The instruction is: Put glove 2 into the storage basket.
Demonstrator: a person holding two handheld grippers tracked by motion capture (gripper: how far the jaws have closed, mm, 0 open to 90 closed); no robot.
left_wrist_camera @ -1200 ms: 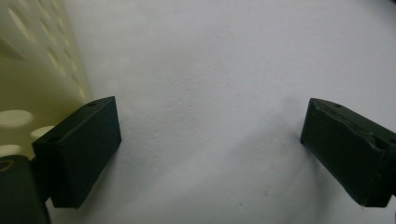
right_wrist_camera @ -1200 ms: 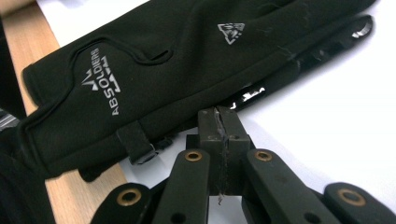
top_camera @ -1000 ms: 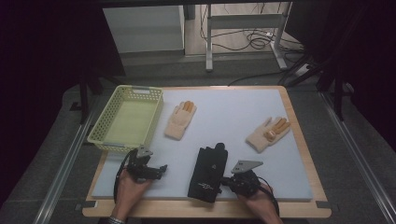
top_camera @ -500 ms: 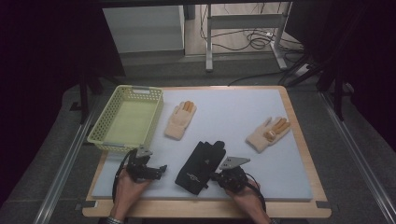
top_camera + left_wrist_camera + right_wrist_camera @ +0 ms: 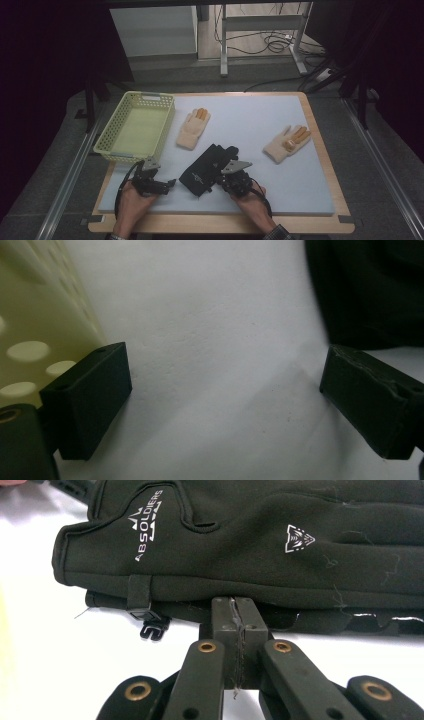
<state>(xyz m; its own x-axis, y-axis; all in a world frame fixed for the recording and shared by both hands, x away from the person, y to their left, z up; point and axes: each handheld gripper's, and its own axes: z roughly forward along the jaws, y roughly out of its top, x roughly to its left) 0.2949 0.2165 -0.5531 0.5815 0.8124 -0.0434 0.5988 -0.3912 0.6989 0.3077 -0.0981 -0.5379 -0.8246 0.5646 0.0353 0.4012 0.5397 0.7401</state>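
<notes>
right gripper (image 5: 235, 611) jaws together against black glove (image 5: 260, 545) edge; left gripper (image 5: 225, 395) jaws apart over mat

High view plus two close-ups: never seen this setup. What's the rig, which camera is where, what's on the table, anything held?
There is no robot arm: a person holds a hand-operated gripper in each hand. The high view looks down from above the person's side of the table. The other two cameras ride on the grippers and look along their black fingers.

On the white mat lie a yellow-green basket, two cream gloves, one near the basket and one to the right, and a pair of black gloves near the front.

The left gripper rests by the basket; its fingers stand wide apart over bare mat, holding nothing. The right gripper has its fingers shut together, tips against the edge of the black gloves. Whether any fabric is pinched, I cannot tell.
</notes>
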